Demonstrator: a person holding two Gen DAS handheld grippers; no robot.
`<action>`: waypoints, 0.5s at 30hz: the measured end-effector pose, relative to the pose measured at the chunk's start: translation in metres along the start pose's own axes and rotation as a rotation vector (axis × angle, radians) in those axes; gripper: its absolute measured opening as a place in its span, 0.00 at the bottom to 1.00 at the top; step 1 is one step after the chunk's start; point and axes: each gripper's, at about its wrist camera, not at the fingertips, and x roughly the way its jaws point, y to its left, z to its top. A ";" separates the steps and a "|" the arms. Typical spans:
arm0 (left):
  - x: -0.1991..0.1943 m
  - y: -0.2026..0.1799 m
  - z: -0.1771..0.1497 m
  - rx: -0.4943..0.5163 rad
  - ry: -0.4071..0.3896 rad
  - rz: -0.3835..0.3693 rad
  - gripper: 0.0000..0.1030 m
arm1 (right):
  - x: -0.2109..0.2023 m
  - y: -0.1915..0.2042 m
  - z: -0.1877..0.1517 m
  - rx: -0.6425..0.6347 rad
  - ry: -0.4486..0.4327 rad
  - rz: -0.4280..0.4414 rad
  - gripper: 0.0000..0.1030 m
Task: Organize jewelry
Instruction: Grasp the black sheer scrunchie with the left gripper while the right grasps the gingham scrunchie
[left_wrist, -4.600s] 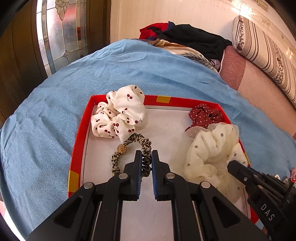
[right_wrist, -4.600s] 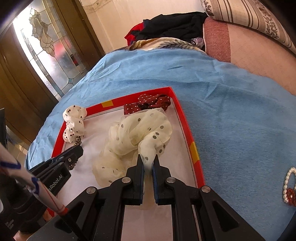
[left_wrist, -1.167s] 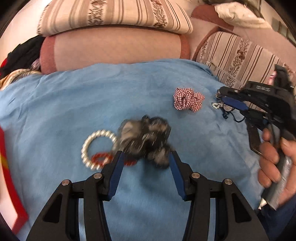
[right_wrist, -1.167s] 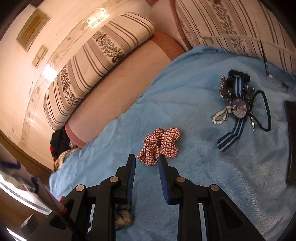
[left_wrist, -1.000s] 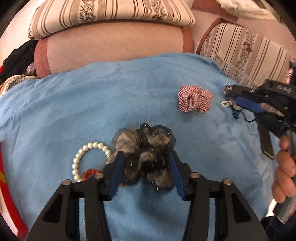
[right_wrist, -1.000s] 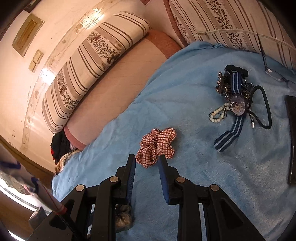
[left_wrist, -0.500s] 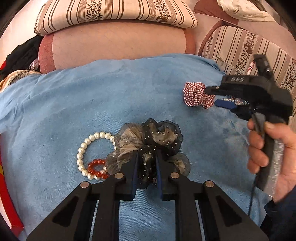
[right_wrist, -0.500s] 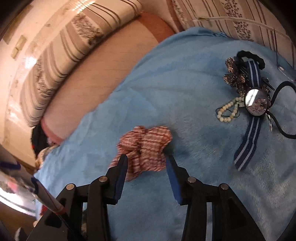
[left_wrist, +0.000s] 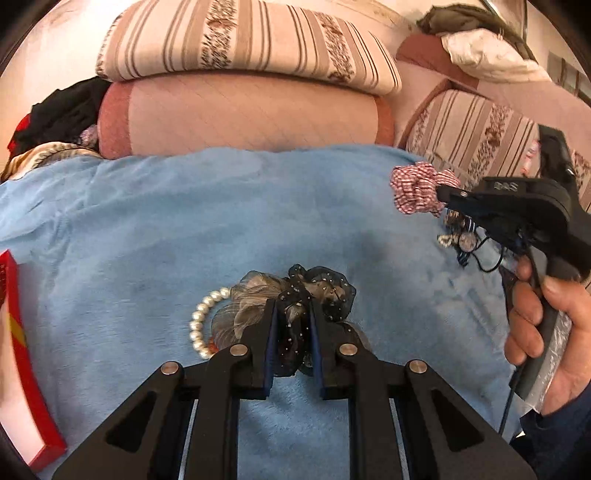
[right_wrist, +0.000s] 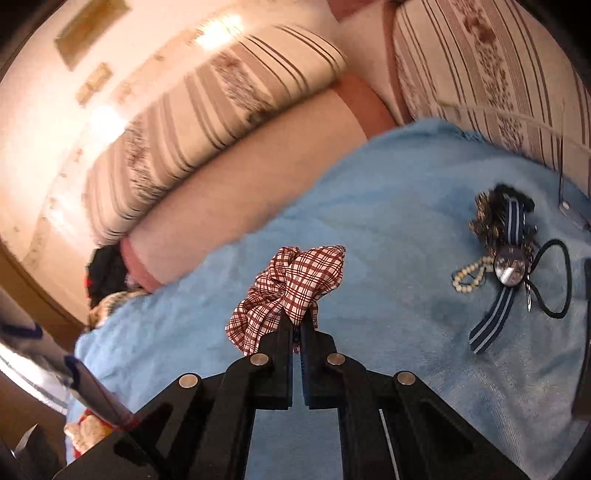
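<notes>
Two hand-held grippers are at work over a fuzzy light-blue blanket (left_wrist: 147, 229). The left hand-held gripper (left_wrist: 291, 325) has its jaws narrow and pinched on a dark see-through scrunchie with tiny shiny dots (left_wrist: 317, 291), which bunches up between the pads, near the middle of the blanket. A white pearl bracelet (left_wrist: 201, 317) lies just to the left of that scrunchie, partly under it.

The right hand-held gripper (right_wrist: 295, 325) has just been closing, and its jaws are now squeezed tight on a red-and-white checked cloth scrunchie (right_wrist: 291, 284). This scrunchie sits farther off and to the right of the dark one. A person's hand (left_wrist: 539, 325) grips the black handle at the right side.

To the right of the checked scrunchie lies a small pile: a navy striped ribbon with a round shiny button (right_wrist: 506, 280), a short string of cream beads (right_wrist: 469, 277) and a thin black hair tie (right_wrist: 557, 280). A red box edge (left_wrist: 22, 354) shows at the far left.
</notes>
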 end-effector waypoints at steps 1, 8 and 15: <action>-0.006 0.002 0.000 -0.005 -0.009 0.006 0.15 | -0.009 0.004 -0.002 -0.010 0.000 0.029 0.03; -0.057 0.016 -0.011 -0.030 -0.054 0.052 0.15 | -0.033 0.035 -0.033 -0.049 0.046 0.149 0.03; -0.112 0.030 -0.050 -0.023 -0.090 0.112 0.15 | -0.059 0.069 -0.088 -0.170 0.071 0.190 0.03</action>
